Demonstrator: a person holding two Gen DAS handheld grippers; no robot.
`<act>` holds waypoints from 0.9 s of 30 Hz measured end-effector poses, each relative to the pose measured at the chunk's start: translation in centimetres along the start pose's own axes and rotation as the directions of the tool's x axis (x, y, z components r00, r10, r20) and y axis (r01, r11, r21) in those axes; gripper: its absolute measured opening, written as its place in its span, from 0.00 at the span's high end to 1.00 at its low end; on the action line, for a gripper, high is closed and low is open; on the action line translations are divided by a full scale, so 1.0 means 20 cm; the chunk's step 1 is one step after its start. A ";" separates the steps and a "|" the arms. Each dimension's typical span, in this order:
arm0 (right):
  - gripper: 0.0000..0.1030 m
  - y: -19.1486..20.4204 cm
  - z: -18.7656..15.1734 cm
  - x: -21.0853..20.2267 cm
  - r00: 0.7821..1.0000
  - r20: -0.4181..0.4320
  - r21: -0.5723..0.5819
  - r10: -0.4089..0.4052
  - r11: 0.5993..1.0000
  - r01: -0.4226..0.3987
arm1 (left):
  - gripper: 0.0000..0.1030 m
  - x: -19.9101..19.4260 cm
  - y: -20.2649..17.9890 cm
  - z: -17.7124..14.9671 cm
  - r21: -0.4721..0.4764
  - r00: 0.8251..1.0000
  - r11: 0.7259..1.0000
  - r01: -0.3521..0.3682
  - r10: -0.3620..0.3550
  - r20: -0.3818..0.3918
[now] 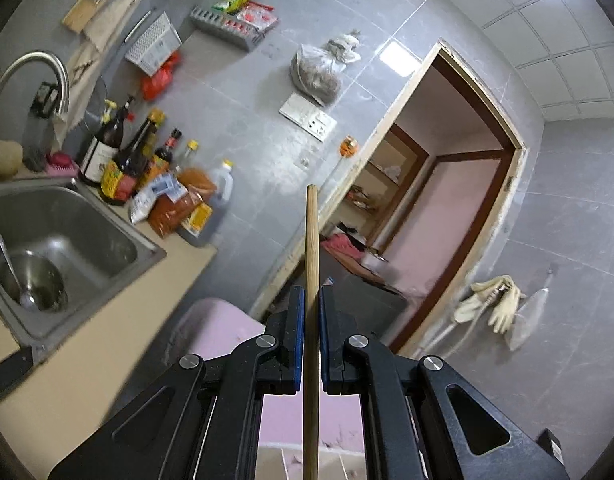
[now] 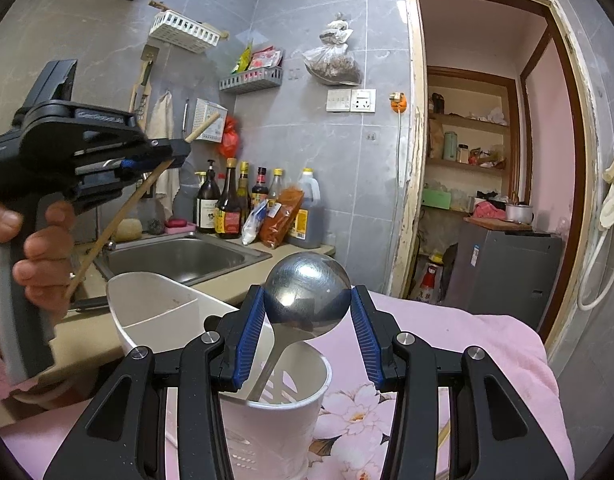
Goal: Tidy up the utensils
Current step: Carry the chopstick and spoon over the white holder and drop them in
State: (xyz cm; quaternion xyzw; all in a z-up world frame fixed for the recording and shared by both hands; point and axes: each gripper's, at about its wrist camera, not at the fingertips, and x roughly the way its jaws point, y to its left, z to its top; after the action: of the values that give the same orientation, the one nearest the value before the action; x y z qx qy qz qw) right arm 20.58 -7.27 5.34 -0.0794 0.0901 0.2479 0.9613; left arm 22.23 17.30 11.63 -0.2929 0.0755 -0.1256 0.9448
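My left gripper (image 1: 312, 294) is shut on a wooden chopstick (image 1: 311, 240) that runs straight out past its fingertips. The right wrist view shows this left gripper (image 2: 178, 152) at the upper left, held by a hand, with the chopstick (image 2: 119, 220) slanting down to the left. My right gripper (image 2: 307, 290) is shut on the round bowl of a steel ladle (image 2: 307, 296), with a blue pad pressing on each side. The ladle's handle runs down into a white utensil holder (image 2: 267, 432) directly below the right gripper. The holder has a taller divided back section (image 2: 147, 300).
The holder stands on a pink floral cloth (image 2: 447, 360). A steel sink (image 1: 67, 220) to the left holds a metal bowl and a spoon (image 1: 11, 268). Sauce bottles (image 2: 235, 200) and bags line the counter by the tiled wall. An open doorway (image 2: 487, 140) is at the right.
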 end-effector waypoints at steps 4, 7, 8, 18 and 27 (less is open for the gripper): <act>0.59 0.01 0.00 0.00 1.000 -0.008 0.002 0.000 1.000 0.000 | 0.95 -0.03 -0.05 -0.02 0.061 0.999 0.998 -0.014 0.012 0.035; 0.60 0.01 -0.01 0.00 1.000 -0.012 -0.002 -0.002 1.000 0.002 | 0.95 0.00 -0.07 -0.01 0.064 0.998 0.998 -0.015 0.011 0.060; 0.59 0.01 -0.01 0.00 1.000 -0.013 -0.004 -0.005 1.000 0.005 | 0.95 0.02 -0.07 0.00 0.059 0.998 0.998 -0.014 0.010 0.066; 0.52 -0.03 0.01 0.01 1.000 -0.013 0.021 0.026 0.999 -0.025 | 0.95 0.08 -0.01 0.09 0.025 0.993 0.999 -0.035 0.032 0.114; 0.48 -0.05 0.02 -0.03 0.999 0.026 0.061 0.038 0.997 -0.040 | 0.95 0.07 -0.02 0.05 0.062 0.986 0.996 -0.065 0.055 0.155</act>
State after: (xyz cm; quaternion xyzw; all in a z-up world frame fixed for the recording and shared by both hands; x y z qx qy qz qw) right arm 20.53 -8.36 5.90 -0.0450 0.0874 0.2647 0.9593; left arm 23.71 17.14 12.55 -0.2675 0.0071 -0.0767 0.9605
